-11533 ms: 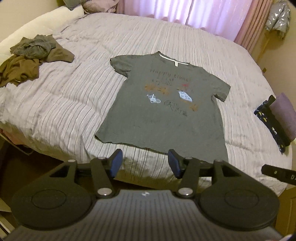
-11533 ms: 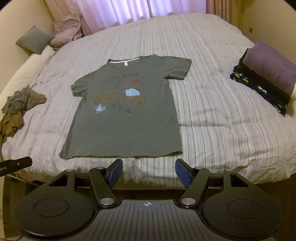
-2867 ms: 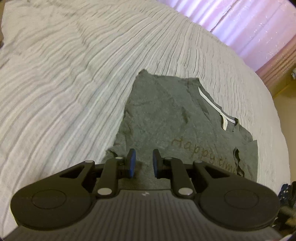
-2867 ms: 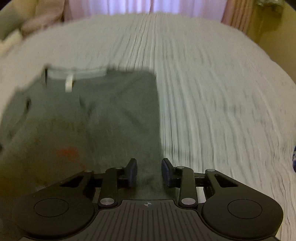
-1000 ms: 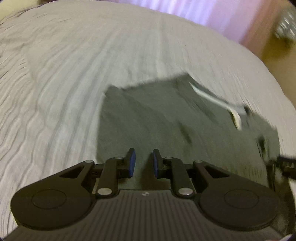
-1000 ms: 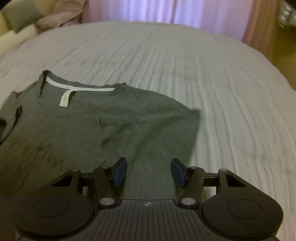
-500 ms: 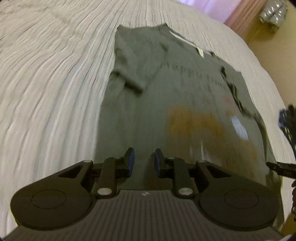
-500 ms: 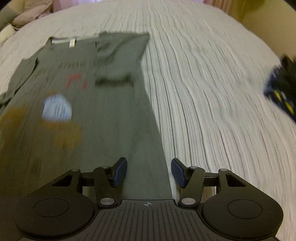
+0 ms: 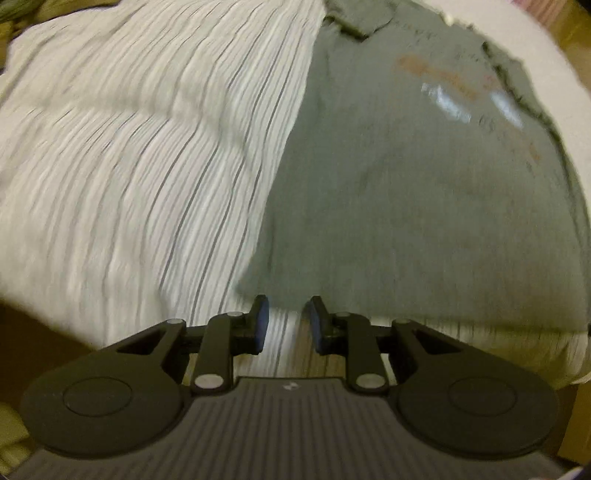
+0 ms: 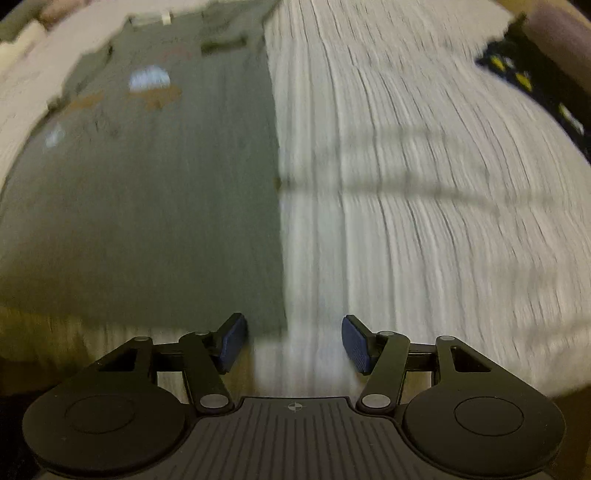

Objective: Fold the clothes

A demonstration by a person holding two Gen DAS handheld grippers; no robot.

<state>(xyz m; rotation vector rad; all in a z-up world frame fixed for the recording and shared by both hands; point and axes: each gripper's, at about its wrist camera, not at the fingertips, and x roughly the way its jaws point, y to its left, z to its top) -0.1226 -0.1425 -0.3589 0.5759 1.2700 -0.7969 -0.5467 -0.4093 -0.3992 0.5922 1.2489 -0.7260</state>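
Note:
A grey printed T-shirt point(image 9: 406, 192) lies flat on the striped bed cover point(image 9: 129, 166), both sleeves folded inward over the chest. My left gripper point(image 9: 286, 319) hangs just below the shirt's bottom left hem corner, jaws a small gap apart, holding nothing. In the right wrist view the shirt point(image 10: 147, 192) fills the left half. My right gripper point(image 10: 293, 341) is open and empty at the shirt's bottom right hem corner, over the bed cover point(image 10: 424, 221). Both views are motion-blurred.
A stack of folded dark and purple clothes point(image 10: 535, 62) lies at the bed's far right. A heap of unfolded olive clothes point(image 9: 14, 14) shows at the far left corner. The bed's front edge runs just under both grippers.
Both grippers have pulled back from the folded sleeves near the collar down to the shirt's bottom hem corners. The left jaws have opened slightly. The right jaws stay open.

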